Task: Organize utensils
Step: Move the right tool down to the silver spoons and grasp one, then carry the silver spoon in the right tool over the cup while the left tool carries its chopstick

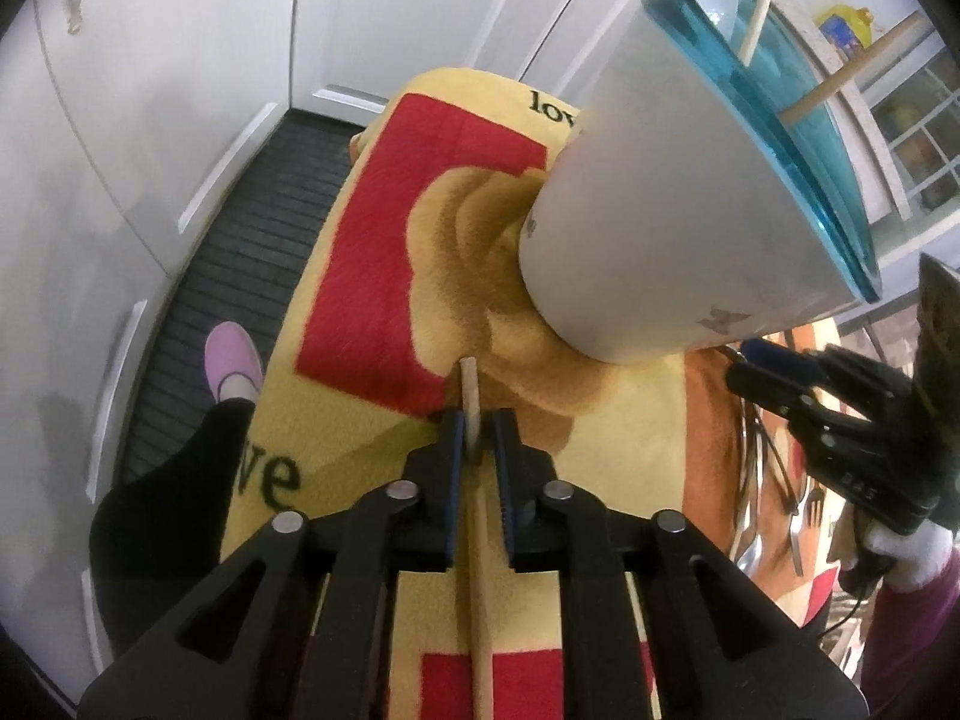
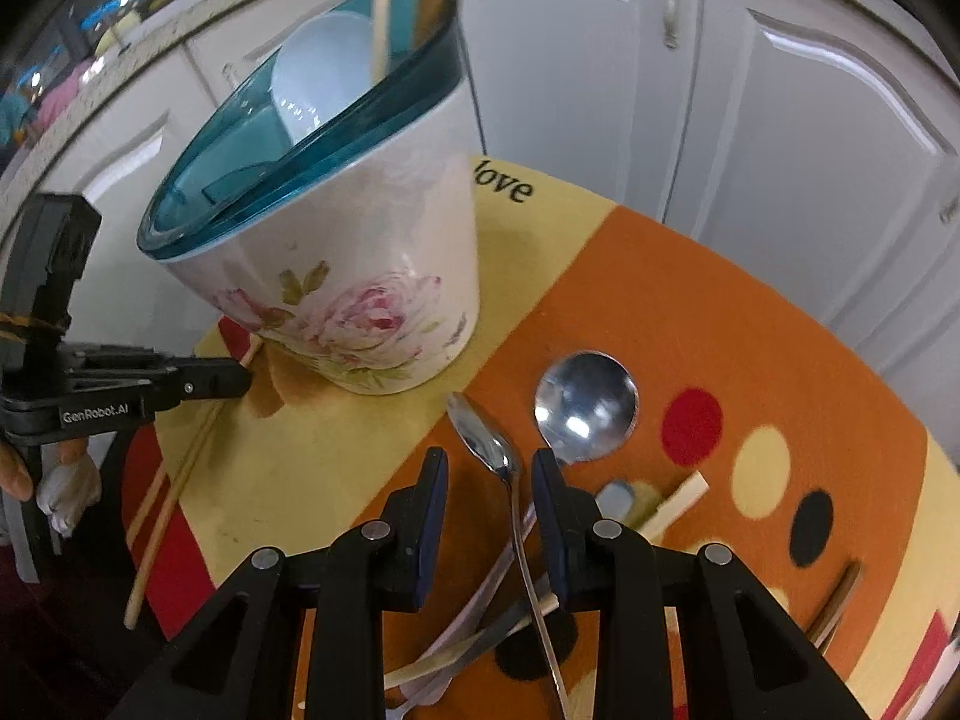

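A white flowered holder with a teal rim (image 2: 336,276) stands on the yellow, red and orange cloth (image 2: 750,330); it also shows in the left wrist view (image 1: 690,180). It holds a pale blue spoon (image 2: 318,78) and wooden sticks (image 2: 381,6). My left gripper (image 1: 478,426) is shut on a wooden chopstick (image 1: 469,387) just left of the holder's base; it shows in the right wrist view (image 2: 240,373). My right gripper (image 2: 489,474) is open, its fingers either side of a small metal spoon (image 2: 486,432). A large round metal spoon (image 2: 585,405) lies to its right.
Several metal utensils and bamboo sticks (image 2: 480,636) lie in a pile on the orange part of the cloth. Another chopstick (image 2: 150,498) lies at the cloth's left edge. White cabinet doors (image 2: 690,90) stand close behind. A dark floor mat (image 1: 240,276) lies below.
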Action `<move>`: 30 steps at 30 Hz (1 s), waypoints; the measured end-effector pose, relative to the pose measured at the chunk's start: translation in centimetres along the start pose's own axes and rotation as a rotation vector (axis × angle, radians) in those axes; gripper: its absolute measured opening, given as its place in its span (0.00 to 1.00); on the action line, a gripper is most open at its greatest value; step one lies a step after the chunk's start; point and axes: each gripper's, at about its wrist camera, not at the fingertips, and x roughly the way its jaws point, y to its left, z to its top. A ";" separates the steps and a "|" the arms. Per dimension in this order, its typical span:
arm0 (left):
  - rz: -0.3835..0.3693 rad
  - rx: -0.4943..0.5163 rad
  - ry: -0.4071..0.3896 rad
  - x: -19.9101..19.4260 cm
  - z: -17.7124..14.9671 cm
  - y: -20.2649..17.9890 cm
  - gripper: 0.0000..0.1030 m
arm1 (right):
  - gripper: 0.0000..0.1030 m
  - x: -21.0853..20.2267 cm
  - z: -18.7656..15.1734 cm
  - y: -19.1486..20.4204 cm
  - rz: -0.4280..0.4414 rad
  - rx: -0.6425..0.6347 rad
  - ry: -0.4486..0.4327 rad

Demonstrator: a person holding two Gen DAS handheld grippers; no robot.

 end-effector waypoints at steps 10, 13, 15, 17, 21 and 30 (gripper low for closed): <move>0.039 0.055 -0.014 0.0 0.2 -0.9 0.16 | 0.20 1.8 1.5 -0.7 0.026 0.007 0.035; 0.047 0.064 -0.014 0.0 0.1 -1.1 0.16 | 0.13 2.0 1.3 -1.1 0.034 0.026 0.033; 0.051 0.067 -0.015 0.0 0.1 -1.2 0.16 | 0.11 1.9 1.2 -1.5 0.058 0.047 0.036; 0.055 0.073 -0.015 0.0 0.1 -1.4 0.16 | 0.07 1.7 1.0 -1.7 0.064 0.055 0.033; 0.074 0.094 -0.018 -0.1 -0.1 -1.9 0.15 | 0.06 0.0 0.5 -2.4 0.086 0.098 -0.009; 0.060 0.094 -0.036 -1.1 -0.8 -2.2 0.04 | 0.06 -5.3 -1.3 -4.0 0.129 0.174 -0.121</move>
